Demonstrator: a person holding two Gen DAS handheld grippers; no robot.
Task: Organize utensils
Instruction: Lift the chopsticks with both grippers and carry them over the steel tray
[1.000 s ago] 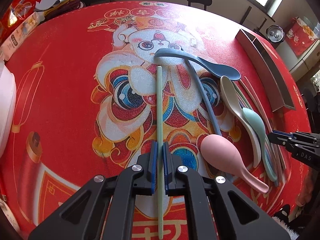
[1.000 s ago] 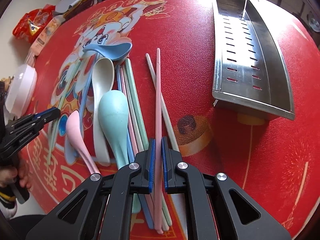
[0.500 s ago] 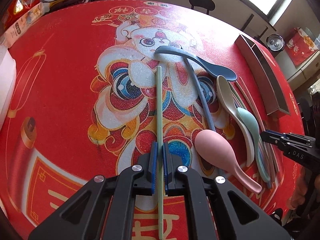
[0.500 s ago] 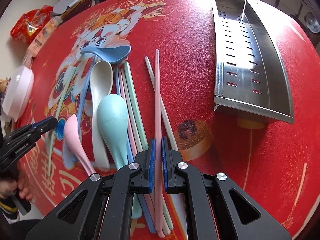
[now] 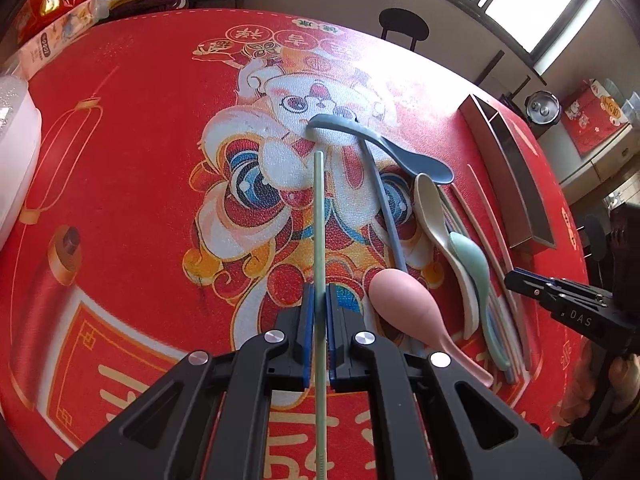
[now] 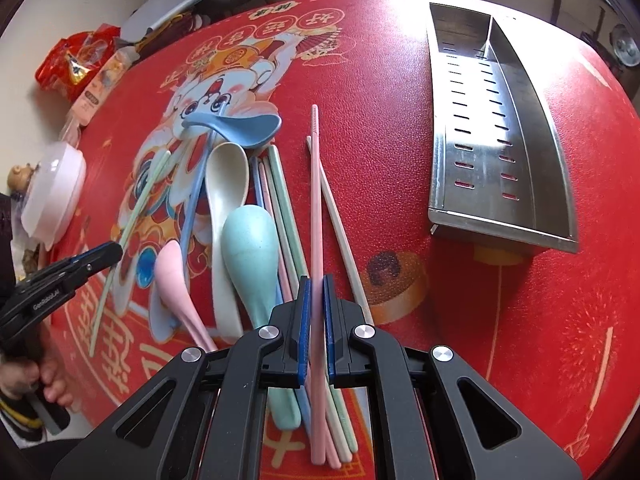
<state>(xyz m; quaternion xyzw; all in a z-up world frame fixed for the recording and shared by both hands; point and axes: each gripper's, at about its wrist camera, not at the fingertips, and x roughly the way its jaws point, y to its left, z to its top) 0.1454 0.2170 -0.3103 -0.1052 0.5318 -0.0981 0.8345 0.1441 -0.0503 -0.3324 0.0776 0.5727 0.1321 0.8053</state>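
My left gripper (image 5: 319, 296) is shut on a pale green chopstick (image 5: 319, 208) that runs forward over the red printed mat. To its right lie a blue spoon (image 5: 400, 152), a cream spoon (image 5: 432, 204), a teal spoon (image 5: 468, 256) and a pink spoon (image 5: 404, 300). My right gripper (image 6: 316, 284) is shut on a pink chopstick (image 6: 316, 200), which crosses a cream chopstick (image 6: 340, 232) beside a bundle of several chopsticks (image 6: 280, 200). The steel utensil holder (image 6: 500, 216) lies to the right, with nothing in it. The left gripper (image 6: 114, 250) shows in the right wrist view with the green chopstick (image 6: 140, 200).
A white lidded bowl (image 6: 52, 188) sits at the mat's left edge, with snack packets (image 6: 76, 64) behind it. A black chair (image 5: 404, 26) stands beyond the far edge. A person's hand (image 6: 24, 376) holds the left gripper's handle.
The left gripper has tilted and rolled slightly, still holding the green chopstick, so more of the far room shows. The right gripper and pink chopstick have barely shifted.
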